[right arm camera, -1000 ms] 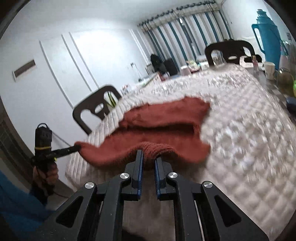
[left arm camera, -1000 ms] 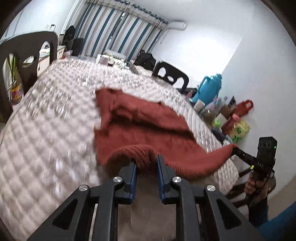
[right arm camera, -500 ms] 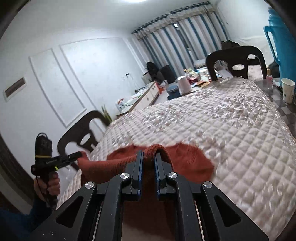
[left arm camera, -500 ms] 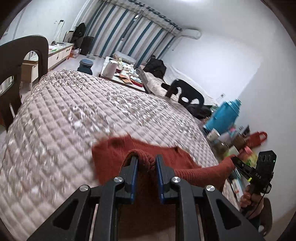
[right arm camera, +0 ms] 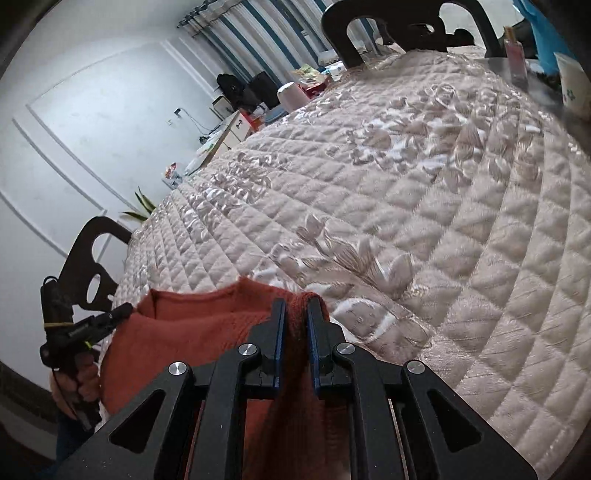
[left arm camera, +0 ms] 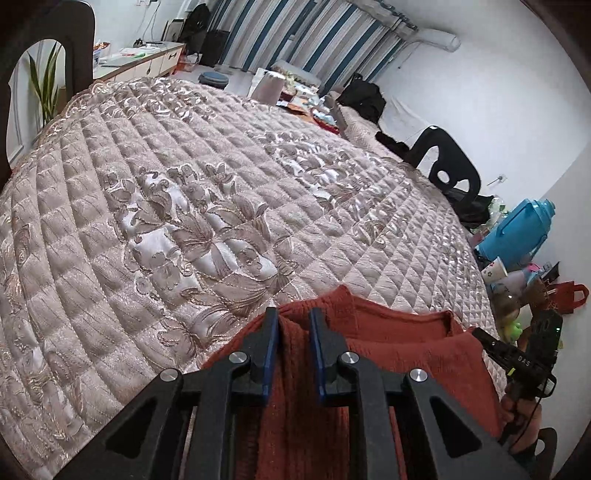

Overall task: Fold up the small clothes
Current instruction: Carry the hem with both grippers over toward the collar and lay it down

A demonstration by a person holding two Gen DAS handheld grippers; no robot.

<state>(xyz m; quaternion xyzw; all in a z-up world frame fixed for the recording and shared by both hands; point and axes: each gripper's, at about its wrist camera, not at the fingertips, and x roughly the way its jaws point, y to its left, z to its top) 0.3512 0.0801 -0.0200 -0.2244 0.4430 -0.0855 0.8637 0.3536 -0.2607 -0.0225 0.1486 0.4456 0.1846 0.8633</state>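
A rust-red knitted garment (left arm camera: 406, 347) lies doubled over at the near edge of the quilted table (left arm camera: 192, 206). My left gripper (left arm camera: 293, 317) is shut on a bunched corner of its folded edge. In the right wrist view the same red garment (right arm camera: 199, 325) shows, and my right gripper (right arm camera: 294, 306) is shut on the other corner. Each gripper appears in the other's view: the right gripper (left arm camera: 487, 341) pinches the cloth's right corner, the left gripper (right arm camera: 123, 312) its left corner. The cloth under both grippers is largely hidden by the fingers.
Dark chairs (left arm camera: 448, 162) (right arm camera: 406, 29) stand around the table. A blue thermos (left arm camera: 517, 229), a paper cup (left arm camera: 493, 271) and small items crowd the right edge. A plant (left arm camera: 46, 85), a cabinet and striped curtains (left arm camera: 295, 33) lie beyond.
Both grippers carried the garment's near edge forward over the rest, so it now lies doubled and most of the spread cloth is out of sight beneath them. Both stayed shut on it.
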